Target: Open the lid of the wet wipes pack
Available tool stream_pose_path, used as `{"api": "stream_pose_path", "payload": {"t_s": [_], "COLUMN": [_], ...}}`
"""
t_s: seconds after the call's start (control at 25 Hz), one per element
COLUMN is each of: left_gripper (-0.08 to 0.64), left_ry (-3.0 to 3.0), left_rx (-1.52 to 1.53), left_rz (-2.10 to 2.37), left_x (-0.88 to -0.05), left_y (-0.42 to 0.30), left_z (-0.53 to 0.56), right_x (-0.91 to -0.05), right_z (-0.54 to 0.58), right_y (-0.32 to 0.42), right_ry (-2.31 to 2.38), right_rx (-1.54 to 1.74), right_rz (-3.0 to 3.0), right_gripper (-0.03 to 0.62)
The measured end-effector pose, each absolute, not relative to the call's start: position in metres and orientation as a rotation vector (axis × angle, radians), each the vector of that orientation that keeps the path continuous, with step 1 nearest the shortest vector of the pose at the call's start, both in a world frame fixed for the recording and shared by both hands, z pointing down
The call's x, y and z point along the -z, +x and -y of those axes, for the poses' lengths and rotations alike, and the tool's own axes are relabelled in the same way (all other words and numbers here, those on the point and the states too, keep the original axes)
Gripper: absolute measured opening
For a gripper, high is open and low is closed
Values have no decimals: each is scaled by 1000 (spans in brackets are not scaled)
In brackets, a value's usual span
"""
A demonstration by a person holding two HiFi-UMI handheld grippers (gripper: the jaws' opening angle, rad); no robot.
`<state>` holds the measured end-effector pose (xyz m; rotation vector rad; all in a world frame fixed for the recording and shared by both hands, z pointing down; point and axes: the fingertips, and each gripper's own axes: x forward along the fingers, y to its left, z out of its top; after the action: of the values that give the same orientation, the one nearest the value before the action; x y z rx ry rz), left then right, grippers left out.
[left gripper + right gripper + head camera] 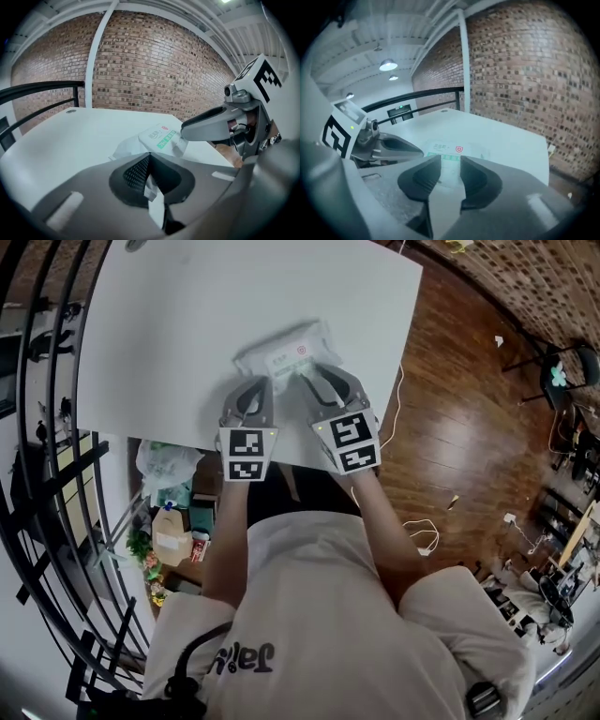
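Observation:
The white wet wipes pack point(281, 352) with a green label lies on the white table point(169, 315) near its front edge. My left gripper point(255, 388) is shut on the pack's thin near-left edge; in the left gripper view a strip of white wrapper point(151, 187) is pinched between the dark pads of the left gripper point(149, 161). My right gripper point(314, 378) hovers over the pack's near-right part with its jaws apart. Through the gap of the right gripper point(450, 161) I see the pack's label point(451, 151), with nothing pressed between the pads. A right fingertip point(187, 129) sits just above the green label point(164, 139).
The table's front edge runs just under both grippers, with the person's body behind it. Wooden floor point(469, 427) lies to the right, and a black railing point(42, 484) curves along the left. Bags and a carton point(169, 521) sit below the table. A brick wall point(154, 65) stands beyond it.

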<state>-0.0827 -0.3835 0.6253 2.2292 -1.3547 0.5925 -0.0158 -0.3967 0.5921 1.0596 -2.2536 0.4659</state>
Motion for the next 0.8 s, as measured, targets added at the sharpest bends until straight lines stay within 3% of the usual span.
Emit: {"api": "stream_pose_path", "payload": {"t_s": [0.48,0.8], "left_gripper": [15,15], "left_ry": [2234,2240], "left_rx": [-576,-572], "left_rz": [1348,1343], "left_x": [-626,-626], "left_y": [-82,-81], "left_z": [384,383], "right_x": [-619,-622], "right_z": [386,389], "right_y": [-23,-21], "right_ry": [1244,1291], "right_rx": [-1290,-1383], "right_rz": [2180,2145], "right_gripper": [114,54]}}
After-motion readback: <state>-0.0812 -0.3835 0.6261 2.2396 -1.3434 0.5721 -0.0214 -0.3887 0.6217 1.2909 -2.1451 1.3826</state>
